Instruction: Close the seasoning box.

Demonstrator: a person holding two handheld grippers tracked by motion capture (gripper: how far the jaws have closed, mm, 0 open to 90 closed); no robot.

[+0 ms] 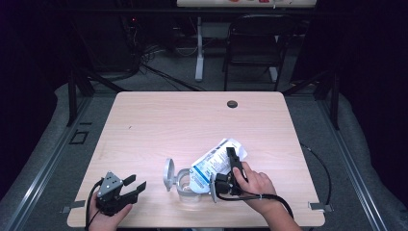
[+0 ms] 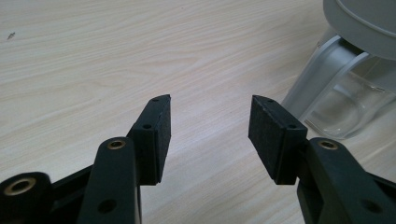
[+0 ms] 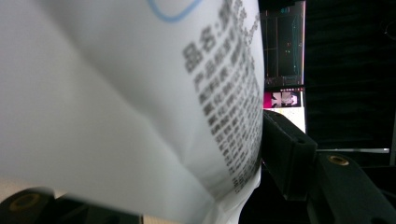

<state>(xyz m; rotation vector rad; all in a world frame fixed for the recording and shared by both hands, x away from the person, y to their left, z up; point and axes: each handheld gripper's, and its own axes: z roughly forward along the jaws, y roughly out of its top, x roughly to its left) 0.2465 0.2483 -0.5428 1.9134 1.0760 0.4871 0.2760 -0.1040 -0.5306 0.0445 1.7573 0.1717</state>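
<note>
A white and blue printed bag [image 1: 215, 162] lies tilted, its lower end at the mouth of a clear container [image 1: 186, 186] whose grey lid [image 1: 168, 174] stands swung open. My right gripper [image 1: 230, 161] is shut on the bag's middle. In the right gripper view the bag [image 3: 140, 93] lies between the jaws, and one pad [image 3: 284, 151] presses on its printed side while the other is hidden behind it. My left gripper [image 1: 136, 182] rests open near the table's front left, left of the container. Its pads [image 2: 161, 135] stand wide apart with bare wood between them and the container [image 2: 343, 105] ahead to the right.
The wooden table [image 1: 159, 120] has a small round cable hole [image 1: 232, 104] near its far edge. A black folding chair [image 1: 257, 43] and a white desk leg [image 1: 198, 48] stand beyond it. Cables trail from both grippers.
</note>
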